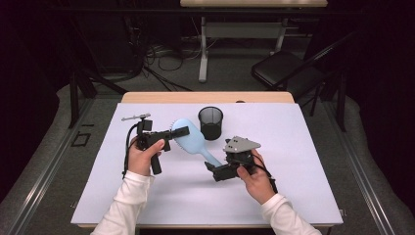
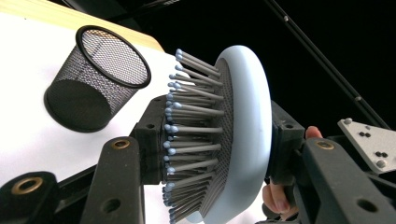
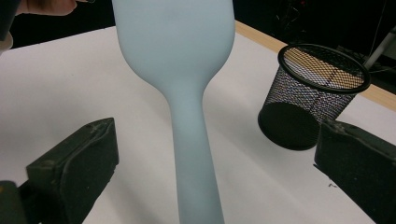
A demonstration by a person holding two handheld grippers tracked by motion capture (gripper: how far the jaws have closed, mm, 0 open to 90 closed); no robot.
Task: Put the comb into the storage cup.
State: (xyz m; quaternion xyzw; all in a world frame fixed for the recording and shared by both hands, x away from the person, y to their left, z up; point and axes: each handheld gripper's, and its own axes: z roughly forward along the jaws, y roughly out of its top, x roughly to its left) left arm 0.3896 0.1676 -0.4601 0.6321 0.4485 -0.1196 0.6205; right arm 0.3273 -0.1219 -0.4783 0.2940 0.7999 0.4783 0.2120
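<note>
From the high view, the left claw clamps the head of the pale blue hairbrush over the middle of the white-covered bench, just left of the black mesh cup. The brush's long axis runs diagonally, head toward the far left, handle pointing near-right to the right claw, whose jaws stand wide around the handle tip.

In the left gripper view, the left claw squeezes the hairbrush across its thickness, one pad pressed into the bristles, the other on the smooth back. The mesh cup stands just beyond. Springy bristles make a soft seat, so the head could pivot or slip if the handle is knocked.

In the right gripper view, the hairbrush handle runs straight up between the two pads of the right claw, well apart on either side and touching nothing. The mesh cup stands to the right. Closing off-centre could lever the brush out of the other grip.
</note>
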